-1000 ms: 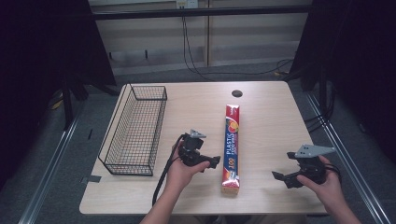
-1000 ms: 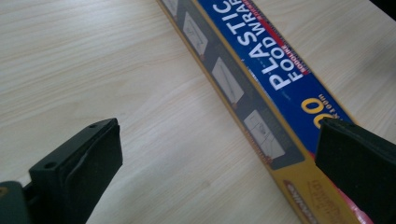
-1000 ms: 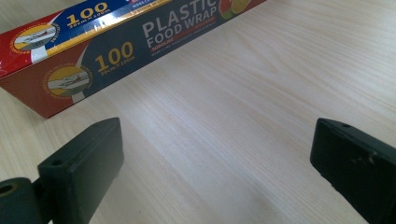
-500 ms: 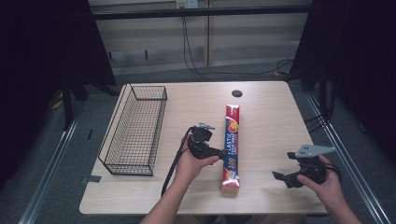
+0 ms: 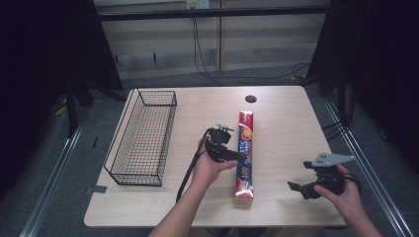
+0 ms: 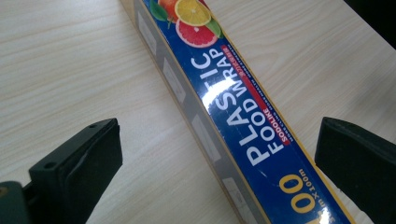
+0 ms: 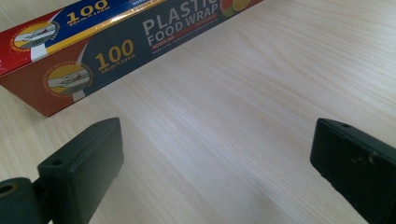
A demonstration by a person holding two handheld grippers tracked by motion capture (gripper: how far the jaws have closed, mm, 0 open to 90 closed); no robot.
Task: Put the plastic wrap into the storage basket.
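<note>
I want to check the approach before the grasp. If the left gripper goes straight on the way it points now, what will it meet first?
Probably the long blue plastic food wrap box: it lies between the open jaws of the left gripper, directly ahead.

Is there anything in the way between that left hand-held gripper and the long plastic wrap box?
Nothing visible. The left hand-held gripper is open, its jaws straddling the plastic wrap box, with bare table around.

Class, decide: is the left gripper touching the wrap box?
Apart. The left gripper view shows the wrap box between the left gripper's open jaws, bare table on both sides.
</note>
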